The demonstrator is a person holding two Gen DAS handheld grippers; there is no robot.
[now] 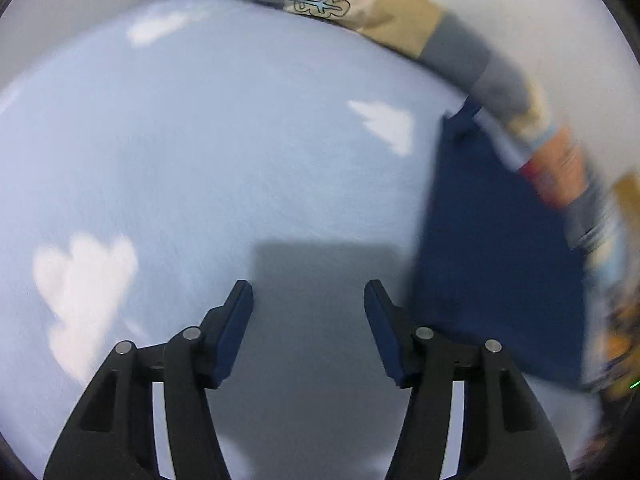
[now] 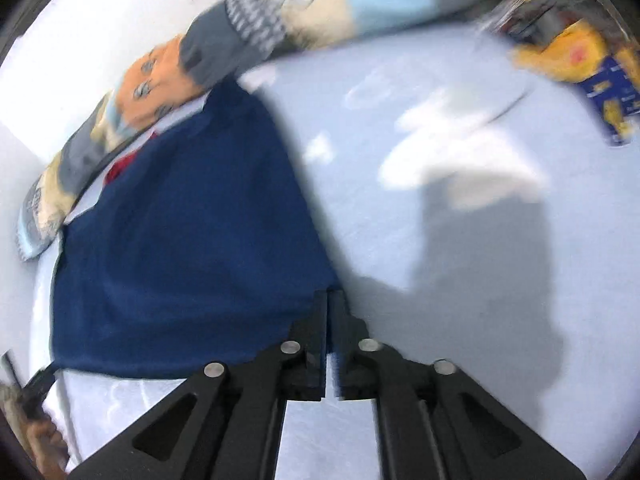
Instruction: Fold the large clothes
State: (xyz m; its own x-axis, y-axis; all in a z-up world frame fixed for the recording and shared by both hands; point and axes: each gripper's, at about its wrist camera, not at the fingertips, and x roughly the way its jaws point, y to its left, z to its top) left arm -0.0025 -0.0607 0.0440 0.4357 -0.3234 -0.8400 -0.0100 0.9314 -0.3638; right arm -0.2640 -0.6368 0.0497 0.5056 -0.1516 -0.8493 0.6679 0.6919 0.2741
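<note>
Navy-blue garment [image 2: 188, 240] was found laid on the pale cloud-print bed sheet [image 1: 224, 168], seemingly part-folded | right gripper [image 2: 327, 300] fingers were pinched on its corner | left gripper [image 1: 308, 292] fingers were spread wide, empty | further folds judged outstanding.

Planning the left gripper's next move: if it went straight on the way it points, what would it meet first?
Probably only the light blue sheet. The left gripper is open and empty, with bare sheet ahead; the navy garment lies off to the right. Depth is unclear through the blur.
</note>
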